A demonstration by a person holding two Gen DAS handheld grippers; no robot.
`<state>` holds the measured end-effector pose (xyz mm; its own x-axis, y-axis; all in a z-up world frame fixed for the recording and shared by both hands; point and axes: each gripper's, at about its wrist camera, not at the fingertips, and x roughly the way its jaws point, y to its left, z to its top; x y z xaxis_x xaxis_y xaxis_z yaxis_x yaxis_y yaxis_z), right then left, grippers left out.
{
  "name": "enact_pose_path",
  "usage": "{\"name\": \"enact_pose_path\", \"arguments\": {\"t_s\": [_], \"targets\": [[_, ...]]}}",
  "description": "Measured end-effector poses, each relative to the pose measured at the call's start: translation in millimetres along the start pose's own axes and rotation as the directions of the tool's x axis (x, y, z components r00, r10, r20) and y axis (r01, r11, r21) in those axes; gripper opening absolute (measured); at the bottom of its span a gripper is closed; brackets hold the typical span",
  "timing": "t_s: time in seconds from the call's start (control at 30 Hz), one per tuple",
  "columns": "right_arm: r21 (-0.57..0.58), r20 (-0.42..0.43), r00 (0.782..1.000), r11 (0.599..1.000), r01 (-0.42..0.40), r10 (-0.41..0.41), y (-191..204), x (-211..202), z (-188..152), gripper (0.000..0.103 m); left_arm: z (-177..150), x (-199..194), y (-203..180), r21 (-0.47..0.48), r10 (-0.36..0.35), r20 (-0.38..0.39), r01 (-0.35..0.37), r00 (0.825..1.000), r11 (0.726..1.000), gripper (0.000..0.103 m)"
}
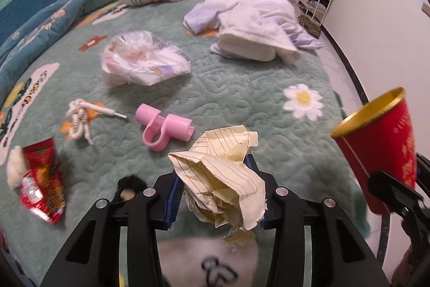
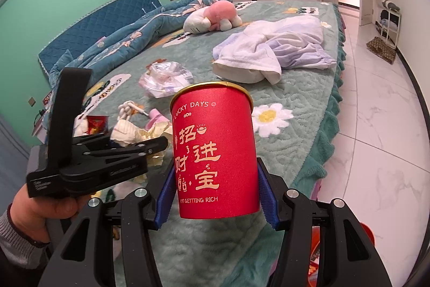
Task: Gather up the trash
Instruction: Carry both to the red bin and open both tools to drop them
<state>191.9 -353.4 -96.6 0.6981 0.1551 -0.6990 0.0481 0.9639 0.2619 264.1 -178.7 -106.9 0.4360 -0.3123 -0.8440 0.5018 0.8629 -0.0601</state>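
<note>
- Bed (image 1: 242, 98): a plastic bag (image 1: 142, 58) and a snack wrapper (image 1: 43, 179) lie uncollected.
- Right gripper (image 2: 215, 195) clamps the red cup (image 2: 212, 152), mouth up.
- Left gripper (image 1: 217, 195) pinches the crumpled paper (image 1: 220, 179); next, I'd say, carry it over the cup's mouth and release.

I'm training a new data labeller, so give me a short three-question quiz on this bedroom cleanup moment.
1. True or false: the left tool grips crumpled yellow lined paper.
2. What does the right tool hold? A) red can B) pink plush C) white cable
3. Fill in: the clear plastic bag lies on the ____.

Key: 1 true. 2 A, the red can, upright with its open gold rim up. 3 bed, beyond the pink clip.
</note>
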Motion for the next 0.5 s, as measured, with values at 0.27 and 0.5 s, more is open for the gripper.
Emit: {"name": "enact_pose_path", "arguments": {"t_s": [0.27, 0.5], "targets": [[0.025, 0.045, 0.999, 1.0, 0.006, -0.007, -7, -61, -24, 0.055, -19, -60, -39, 0.052, -0.018, 0.055, 0.015, 0.998, 0.999, 0.045], [0.108, 0.077, 0.992, 0.99, 0.086, -0.095, -50, -122, -63, 0.055, -34, -81, -109, 0.158, -0.095, 0.054, 0.085, 0.994, 0.984, 0.045]]}}
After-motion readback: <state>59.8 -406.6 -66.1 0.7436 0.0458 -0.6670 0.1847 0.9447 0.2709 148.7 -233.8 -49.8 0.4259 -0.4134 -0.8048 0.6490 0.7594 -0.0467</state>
